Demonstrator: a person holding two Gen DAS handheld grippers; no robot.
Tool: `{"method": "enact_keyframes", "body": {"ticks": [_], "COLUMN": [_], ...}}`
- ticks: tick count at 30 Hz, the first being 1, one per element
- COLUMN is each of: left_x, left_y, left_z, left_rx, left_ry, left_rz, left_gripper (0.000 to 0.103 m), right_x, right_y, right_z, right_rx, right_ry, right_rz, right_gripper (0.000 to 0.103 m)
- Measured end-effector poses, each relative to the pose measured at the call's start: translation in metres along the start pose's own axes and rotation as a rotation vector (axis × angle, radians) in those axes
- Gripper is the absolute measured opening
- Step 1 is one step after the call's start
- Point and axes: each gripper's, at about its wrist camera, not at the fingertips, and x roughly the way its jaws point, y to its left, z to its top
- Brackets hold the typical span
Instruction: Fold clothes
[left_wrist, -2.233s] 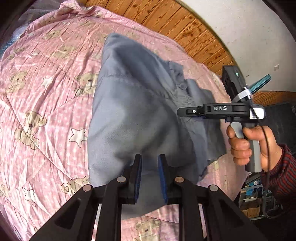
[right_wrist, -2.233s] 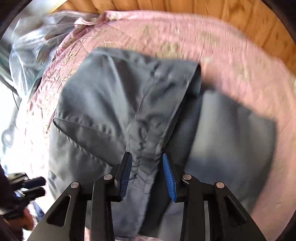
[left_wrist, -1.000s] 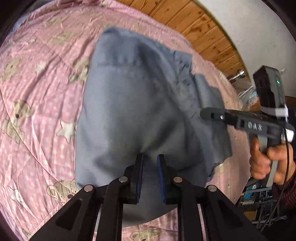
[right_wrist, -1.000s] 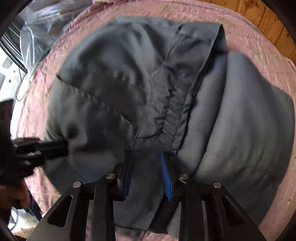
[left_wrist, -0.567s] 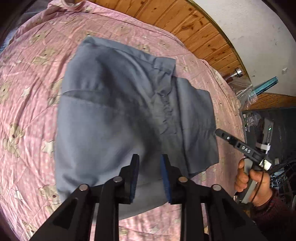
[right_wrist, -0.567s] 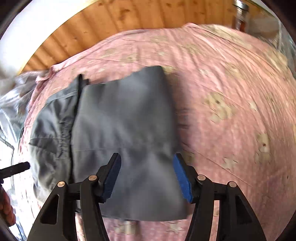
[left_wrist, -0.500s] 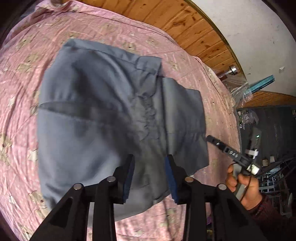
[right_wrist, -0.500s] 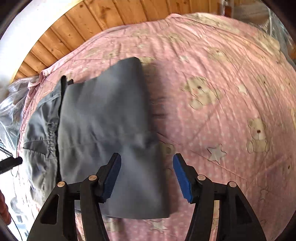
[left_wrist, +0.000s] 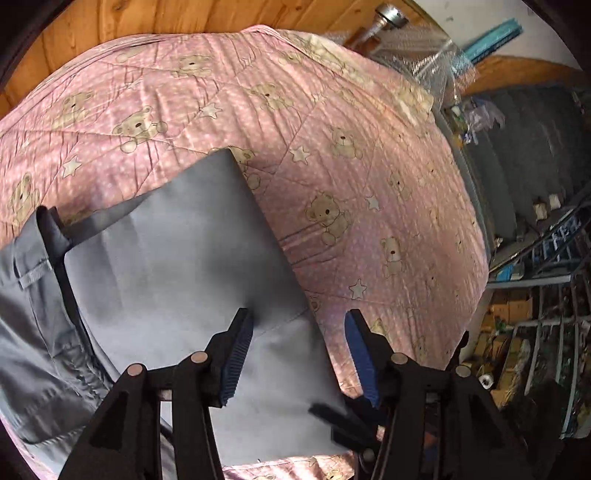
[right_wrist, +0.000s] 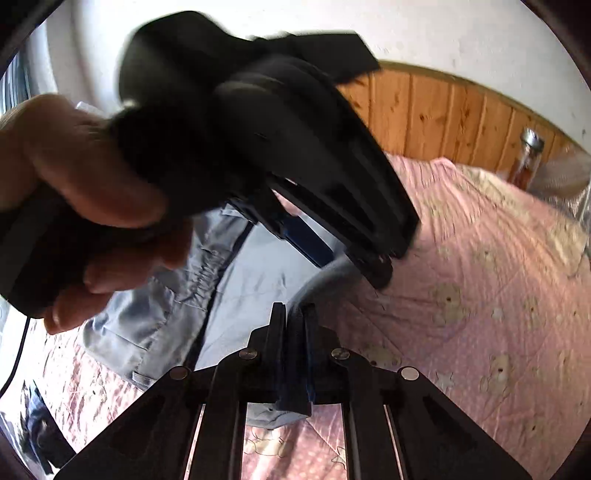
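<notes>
Filling the left view's lower left, the grey trousers (left_wrist: 177, 258) lie under the spread left tool (left_wrist: 299, 354); only the right view shows the right tool (right_wrist: 294, 314) clamped on their edge.

Left wrist view: high, close, looking down over grey trousers (left_wrist: 177, 258) on bed (left_wrist: 332, 147). Right wrist view: lower, seemingly nearer, blurred, half blocked by left hand (right_wrist: 85, 184). Shared: trousers, bed.

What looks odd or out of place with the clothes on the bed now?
The grey trousers lie folded on the pink bear-print quilt, but one corner is pinched in the shut right gripper and curls upward off the quilt. The left gripper hovers open above the cloth.
</notes>
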Motion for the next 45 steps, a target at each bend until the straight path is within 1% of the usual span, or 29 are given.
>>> {"method": "enact_keyframes", "body": {"ticks": [3,4,5,6,7,8,9,10,11,12,13,14,16,19,20,22,24,26,27,29,31,33,34,35,37,39,41,43,45], "left_x": [0.004,0.002,-0.003,-0.009,-0.018,-0.033,-0.052,-0.073,-0.097,-0.12,-0.142,-0.156,-0.156,-0.13,-0.118,-0.108,-0.105,-0.112,-0.115,-0.102,-0.085,-0.076,-0.074,-0.075,-0.077,-0.077,-0.076,-0.073,-0.071], "left_y": [0.0,0.002,0.006,0.009,0.015,0.025,0.039,0.056,0.078,0.101,0.127,0.159,0.22,0.297,0.311,0.327,0.338,0.338,0.339,0.352,0.367,0.369,0.369,0.369,0.367,0.365,0.365,0.366,0.366], "left_z": [-0.002,-0.005,-0.011,-0.016,-0.021,-0.027,-0.034,-0.044,-0.058,-0.071,-0.087,-0.107,-0.142,-0.187,-0.198,-0.215,-0.231,-0.244,-0.251,-0.263,-0.272,-0.273,-0.273,-0.271,-0.269,-0.27,-0.27,-0.271,-0.272], "left_rx": [0.026,0.037,0.047,0.061,0.07,0.057,0.03,-0.003,-0.045,-0.087,-0.134,-0.191,-0.299,-0.444,-0.471,-0.5,-0.519,-0.507,-0.499,-0.534,-0.593,-0.592,-0.586,-0.574,-0.559,-0.552,-0.56,-0.57,-0.57], "left_ry": [0.058,0.058,0.041,0.022,0.0,-0.033,-0.072,-0.117,-0.166,-0.216,-0.261,-0.298,-0.336,-0.358,-0.366,-0.417,-0.474,-0.523,-0.545,-0.532,-0.519,-0.52,-0.519,-0.514,-0.508,-0.509,-0.517,-0.524,-0.53], "left_rz": [0.072,0.084,0.079,0.083,0.088,0.071,0.042,0.016,-0.008,-0.033,-0.057,-0.082,-0.117,-0.17,-0.192,-0.263,-0.337,-0.373,-0.377,-0.352,-0.357,-0.346,-0.335,-0.319,-0.294,-0.274,-0.263,-0.262,-0.258], "left_gripper": [0.054,0.054,0.05,0.031,0.022,0.018,0.016,0.016,0.016,0.016,0.016,0.016,0.016,0.016,0.016,0.016,0.015,0.014,0.014,0.014,0.014,0.014,0.014,0.014,0.014,0.014,0.014,0.014,0.014], "right_x": [-0.002,-0.002,-0.003,-0.005,-0.007,-0.014,-0.022,-0.031,-0.04,-0.046,-0.045,-0.035,-0.005,0.064,0.083,0.099,0.09,0.083,0.082,0.102,0.122,0.128,0.126,0.123,0.109,0.111,0.135,0.184,0.239], "right_y": [0.023,0.03,0.037,0.044,0.051,0.061,0.07,0.08,0.089,0.098,0.106,0.115,0.132,0.153,0.158,0.162,0.165,0.17,0.172,0.176,0.178,0.178,0.177,0.176,0.165,0.152,0.14,0.115,0.107], "right_z": [0.006,0.008,0.011,0.014,0.017,0.022,0.027,0.032,0.037,0.041,0.043,0.044,0.043,0.025,0.018,0.008,0.012,0.019,0.022,0.017,0.007,0.01,0.02,0.031,0.071,0.112,0.147,0.166,0.163], "right_rx": [-0.062,-0.076,-0.089,-0.099,-0.109,-0.123,-0.14,-0.157,-0.176,-0.189,-0.194,-0.194,-0.192,-0.192,-0.191,-0.21,-0.212,-0.212,-0.213,-0.222,-0.242,-0.261,-0.264,-0.266,-0.243,-0.222,-0.203,-0.206,-0.226], "right_ry": [-0.04,-0.049,-0.058,-0.069,-0.079,-0.095,-0.111,-0.127,-0.145,-0.153,-0.14,-0.099,0.0,0.21,0.272,0.335,0.331,0.31,0.303,0.357,0.419,0.446,0.464,0.475,0.367,0.298,0.265,0.285,0.384], "right_rz": [0.007,0.01,0.015,0.034,0.054,0.089,0.146,0.205,0.263,0.289,0.308,0.329,0.359,0.316,0.29,0.22,0.204,0.179,0.159,0.122,0.114,0.122,0.143,0.161,0.143,0.094,0.063,0.031,0.024], "right_gripper": [0.008,0.008,0.008,0.008,0.008,0.011,0.02,0.024,0.033,0.041,0.043,0.043,0.043,0.041,0.035,0.034,0.034,0.034,0.034,0.034,0.034,0.038,0.038,0.033,0.032,0.032,0.032,0.032,0.025]}}
